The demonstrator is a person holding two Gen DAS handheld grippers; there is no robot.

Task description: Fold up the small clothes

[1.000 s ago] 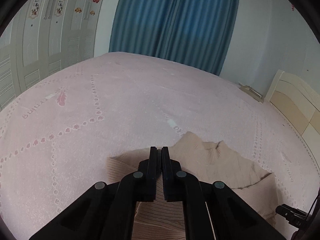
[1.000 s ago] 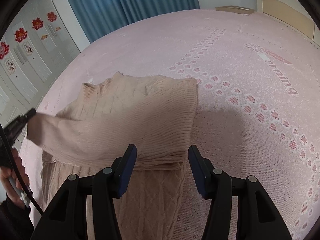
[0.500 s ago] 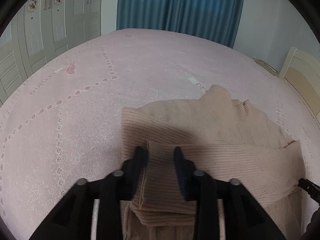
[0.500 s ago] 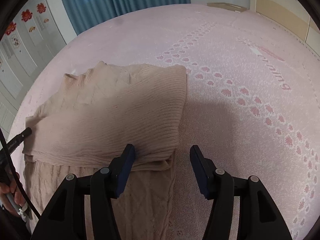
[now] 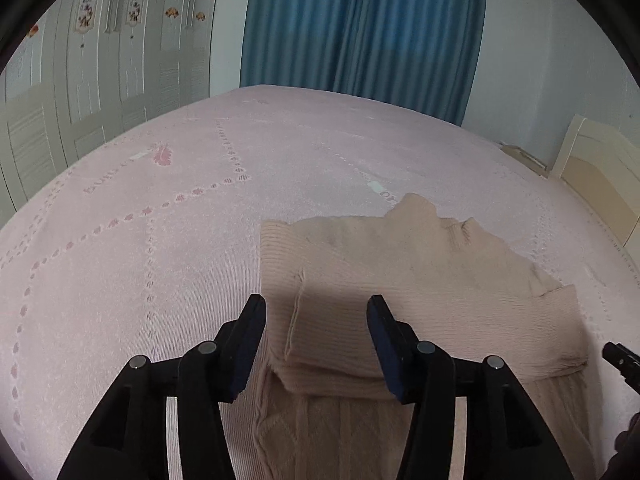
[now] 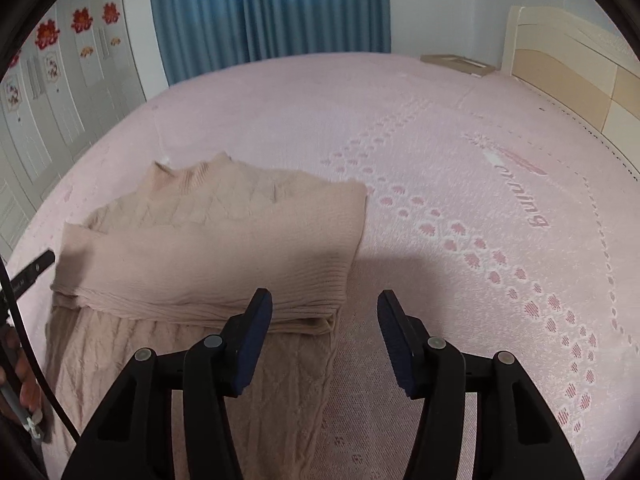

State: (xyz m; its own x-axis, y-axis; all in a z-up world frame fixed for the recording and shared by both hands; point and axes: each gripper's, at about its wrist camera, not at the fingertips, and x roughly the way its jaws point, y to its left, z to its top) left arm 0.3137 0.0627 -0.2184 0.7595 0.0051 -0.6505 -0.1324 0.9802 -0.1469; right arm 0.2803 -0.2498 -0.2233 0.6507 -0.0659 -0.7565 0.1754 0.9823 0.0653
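**Both grippers held apart over the folded sweater**

The beige ribbed knit sweater (image 5: 420,300) is laid on the pink patterned bedspread (image 5: 160,240), sleeves folded across the body. The left gripper (image 5: 316,312) is angled downward over the sleeve cuff; its jaws have just been opening, the cuff lying between them without pad contact. The right gripper (image 6: 324,308) is angled down at the sweater's right edge, jaws parted, nothing gripped.
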